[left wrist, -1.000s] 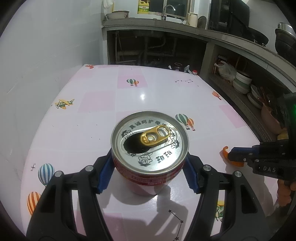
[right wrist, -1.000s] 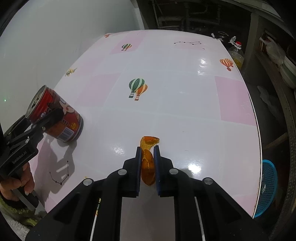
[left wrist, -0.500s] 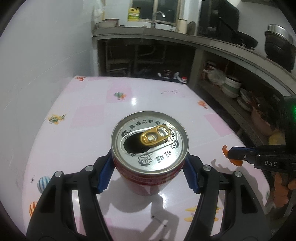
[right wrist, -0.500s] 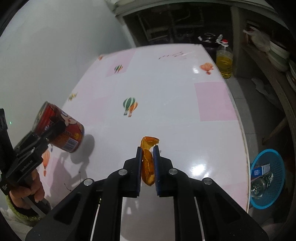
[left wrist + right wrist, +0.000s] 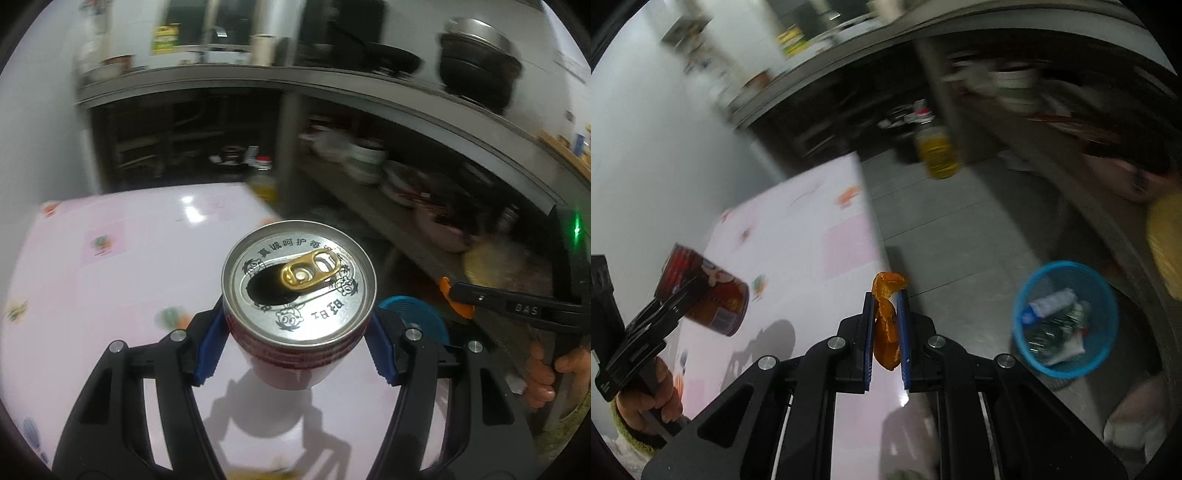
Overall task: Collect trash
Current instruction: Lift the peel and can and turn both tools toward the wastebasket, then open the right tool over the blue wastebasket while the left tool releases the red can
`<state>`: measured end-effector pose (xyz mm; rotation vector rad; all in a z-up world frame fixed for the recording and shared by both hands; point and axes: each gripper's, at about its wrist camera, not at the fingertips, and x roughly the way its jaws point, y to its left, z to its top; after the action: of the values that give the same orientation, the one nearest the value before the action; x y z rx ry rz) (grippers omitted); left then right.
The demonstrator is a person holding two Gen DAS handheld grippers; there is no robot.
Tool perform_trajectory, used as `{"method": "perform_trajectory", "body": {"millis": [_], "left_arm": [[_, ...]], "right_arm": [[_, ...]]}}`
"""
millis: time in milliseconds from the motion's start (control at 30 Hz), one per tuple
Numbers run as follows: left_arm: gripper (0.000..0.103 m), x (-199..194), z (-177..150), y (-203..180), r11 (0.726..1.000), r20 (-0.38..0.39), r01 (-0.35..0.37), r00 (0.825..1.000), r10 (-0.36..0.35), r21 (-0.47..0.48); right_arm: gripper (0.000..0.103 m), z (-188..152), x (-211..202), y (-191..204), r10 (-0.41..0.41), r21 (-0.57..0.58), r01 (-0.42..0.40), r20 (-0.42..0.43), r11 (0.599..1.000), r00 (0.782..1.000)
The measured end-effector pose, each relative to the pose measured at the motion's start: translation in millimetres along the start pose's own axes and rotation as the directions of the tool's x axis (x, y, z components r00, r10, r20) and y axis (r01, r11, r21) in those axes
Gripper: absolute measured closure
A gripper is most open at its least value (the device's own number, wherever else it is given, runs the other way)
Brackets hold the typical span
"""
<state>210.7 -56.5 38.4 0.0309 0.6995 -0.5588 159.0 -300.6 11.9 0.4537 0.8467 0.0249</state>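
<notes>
Left gripper (image 5: 299, 343) clamps our opened can (image 5: 299, 295) above the table (image 5: 110, 266) | right gripper (image 5: 886, 328) pinches orange peel (image 5: 886, 325) | blue bin (image 5: 1067, 321) at three o'clock on floor | risk: thin peel slips, or tilted can drips leftovers.

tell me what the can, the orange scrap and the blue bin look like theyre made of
Can: metal, likely aluminium; shiny silver lid, gold pull tab, red printed wall.
Orange scrap: probably fruit peel; curled, glossy, slightly translucent, though blur leaves it open.
Blue bin: seemingly plastic mesh; a fine lattice wall you can see through.
</notes>
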Motion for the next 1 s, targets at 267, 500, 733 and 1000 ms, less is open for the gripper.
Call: {"method": "perform_trajectory", "body": {"millis": [267, 500, 733, 1000], "left_arm": [[0.041, 51, 19, -96, 0.972, -0.089, 0.207, 0.976, -0.198, 0.107], [0.041, 120, 16, -167, 0.929, -0.283, 0.358, 0.904, -0.321, 0.091], [0.041, 187, 6, -208, 0.919, -0.436, 0.388, 0.841, -0.32, 0.073], [0.041, 265, -14, -254, 0.913, -0.584, 0.395, 0.766, -0.267, 0.1]], "right_arm": [[0.091, -21, -28, -111, -0.114, 0.234, 0.106, 0.023, 0.967, 0.993], [0.091, -47, -12, -194, -0.174, 0.388, 0.18, -0.05, 0.904, 0.983], [0.091, -73, 33, -256, -0.146, 0.527, 0.189, -0.122, 0.828, 0.982], [0.091, -86, 90, -319, -0.107, 0.649, 0.196, -0.175, 0.735, 0.979]]}}
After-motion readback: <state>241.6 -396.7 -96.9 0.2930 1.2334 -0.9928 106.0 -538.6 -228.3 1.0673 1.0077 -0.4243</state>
